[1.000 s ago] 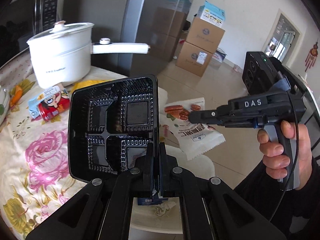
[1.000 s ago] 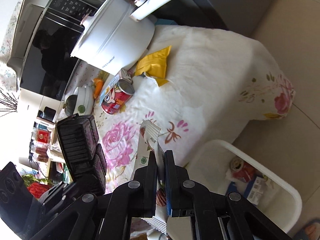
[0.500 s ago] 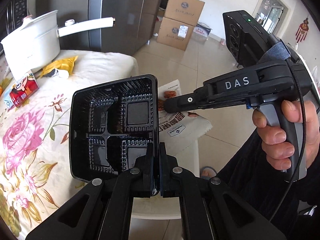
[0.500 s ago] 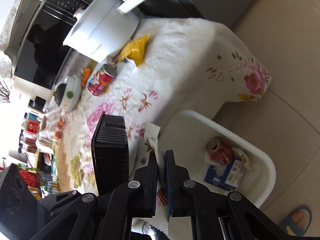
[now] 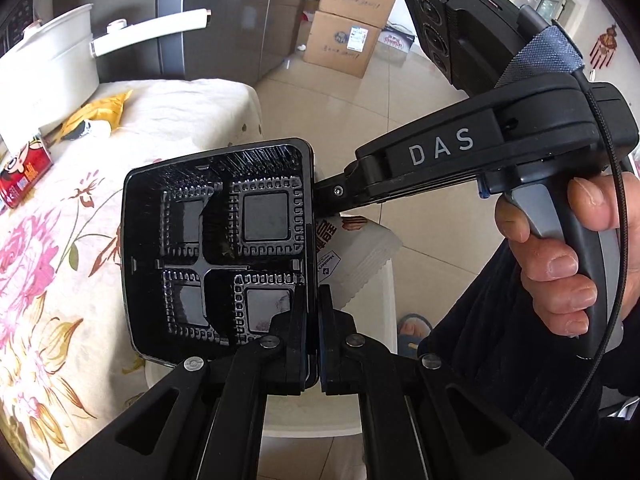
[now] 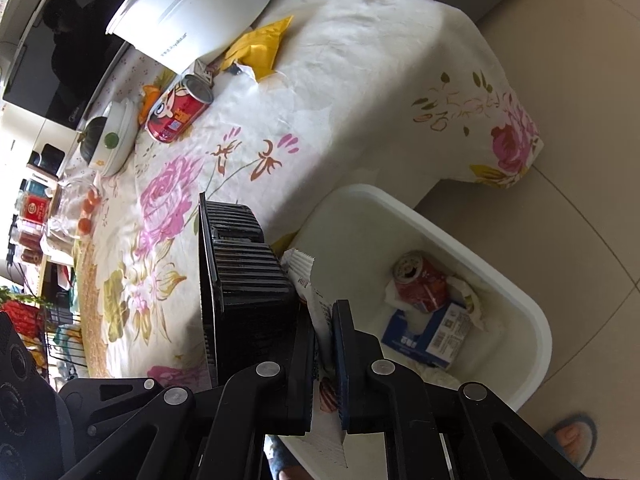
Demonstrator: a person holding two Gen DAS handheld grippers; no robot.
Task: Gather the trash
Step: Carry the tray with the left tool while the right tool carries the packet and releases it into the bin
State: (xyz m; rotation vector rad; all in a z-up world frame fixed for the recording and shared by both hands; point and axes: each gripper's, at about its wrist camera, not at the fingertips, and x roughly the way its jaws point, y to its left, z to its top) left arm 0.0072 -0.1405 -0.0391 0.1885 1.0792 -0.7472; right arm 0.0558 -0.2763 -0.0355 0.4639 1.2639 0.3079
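My left gripper (image 5: 313,304) is shut on the rim of a black four-compartment food tray (image 5: 218,246), held upright over the table edge; its ribbed back shows in the right wrist view (image 6: 244,280). My right gripper (image 6: 322,320) is shut on a white snack bag (image 6: 316,304), held above the white trash bin (image 6: 532,320). The bag shows behind the tray in the left wrist view (image 5: 340,256). The bin holds a red can (image 6: 420,280), a blue box (image 6: 428,336) and crumpled paper.
On the floral tablecloth (image 6: 320,100) lie a red can (image 6: 180,110), a yellow wrapper (image 6: 260,46) and a white pot (image 6: 192,12). Cardboard boxes (image 5: 344,36) stand across the tiled floor. A slippered foot (image 6: 572,436) is beside the bin.
Both grippers have moved off the table toward the bin, which now lies right under the bag. The right gripper is closer to the tray. Both grips are unchanged.
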